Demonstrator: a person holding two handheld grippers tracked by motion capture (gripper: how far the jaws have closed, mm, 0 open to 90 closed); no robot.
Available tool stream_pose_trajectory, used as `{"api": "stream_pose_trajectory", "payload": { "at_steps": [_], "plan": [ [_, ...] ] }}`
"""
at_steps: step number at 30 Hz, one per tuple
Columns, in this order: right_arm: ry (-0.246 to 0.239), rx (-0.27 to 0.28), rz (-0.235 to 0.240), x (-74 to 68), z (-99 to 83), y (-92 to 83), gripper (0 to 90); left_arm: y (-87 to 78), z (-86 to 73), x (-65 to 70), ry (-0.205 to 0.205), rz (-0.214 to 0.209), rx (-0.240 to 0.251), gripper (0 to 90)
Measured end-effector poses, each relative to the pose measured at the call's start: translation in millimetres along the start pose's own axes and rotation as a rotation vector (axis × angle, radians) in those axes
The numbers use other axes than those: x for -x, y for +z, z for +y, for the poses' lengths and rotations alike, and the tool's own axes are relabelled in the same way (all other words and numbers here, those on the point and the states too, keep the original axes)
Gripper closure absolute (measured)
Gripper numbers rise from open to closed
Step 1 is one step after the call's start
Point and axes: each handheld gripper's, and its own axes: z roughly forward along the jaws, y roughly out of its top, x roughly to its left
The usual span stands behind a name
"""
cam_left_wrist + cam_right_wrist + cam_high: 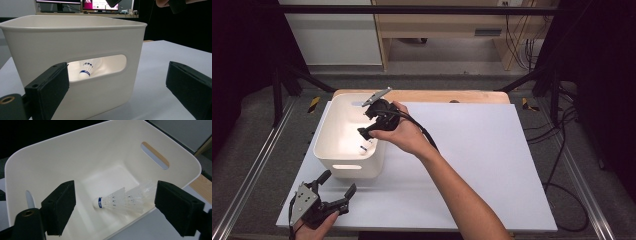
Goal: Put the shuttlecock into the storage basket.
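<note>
While the right tongs [368,131] hang spread and empty over the white bin [328,150], the shuttlecock [120,201] lies on its floor by a wall. The left tongs [334,192] gape above bare worktop [482,160] beside the bin.

From above, your right hand [404,131] and right claw [368,131] cover most of the shuttlecock [363,148] in the white bin [332,161]; it is too small there to tell how it lies. Through the bin's handle slot, the left gripper view gives you only its cork and lower feathers. Your left hand [314,231] is cut off by the bottom edge.
</note>
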Motion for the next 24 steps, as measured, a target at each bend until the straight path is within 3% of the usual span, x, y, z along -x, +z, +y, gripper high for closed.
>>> {"api": "stream_pose_trajectory", "payload": {
  "at_steps": [9, 24],
  "plan": [
    [0.020, -0.004, -0.004, 3.1, -1.9, 0.6, 9.4, 0.0, 0.1, -0.4, 0.003, -0.003, -0.001, 4.8],
    [-0.006, 0.011, -0.029, 3.9, -3.2, -1.7, 6.5, 0.2, 0.1, 0.1, 0.002, -0.002, 0.001, 4.8]
  ]
}}
